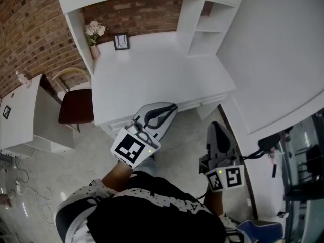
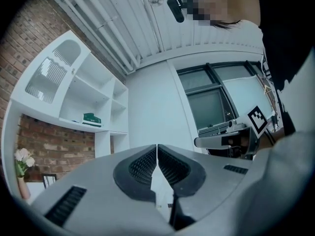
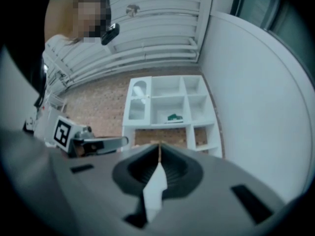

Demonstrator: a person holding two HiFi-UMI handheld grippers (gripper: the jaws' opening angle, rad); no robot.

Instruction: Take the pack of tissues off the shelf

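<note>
Green pack of tissues: lies flat in a middle compartment of the white shelf unit, high above the back edge of the white worktop; nothing touches it.
Left gripper: grey jaws pressed together with nothing between them; held at the worktop's front edge, well apart from the pack.
Right gripper: jaws also closed and empty; off the worktop's front right corner, aimed up toward the shelves.
Back left corner of the worktop: a small pink vase of pale flowers beside a dark-framed picture.
Stage: by the look of it, the reach for the pack has not begun.
Risk: jaws that arrive closed would likely shove the pack deeper into its compartment or nudge it off the shelf edge, so they need to open first. A soft wrapper pinched only at a corner could slip free on the way down. A low, wide reach across the worktop could clip the vase.
</note>
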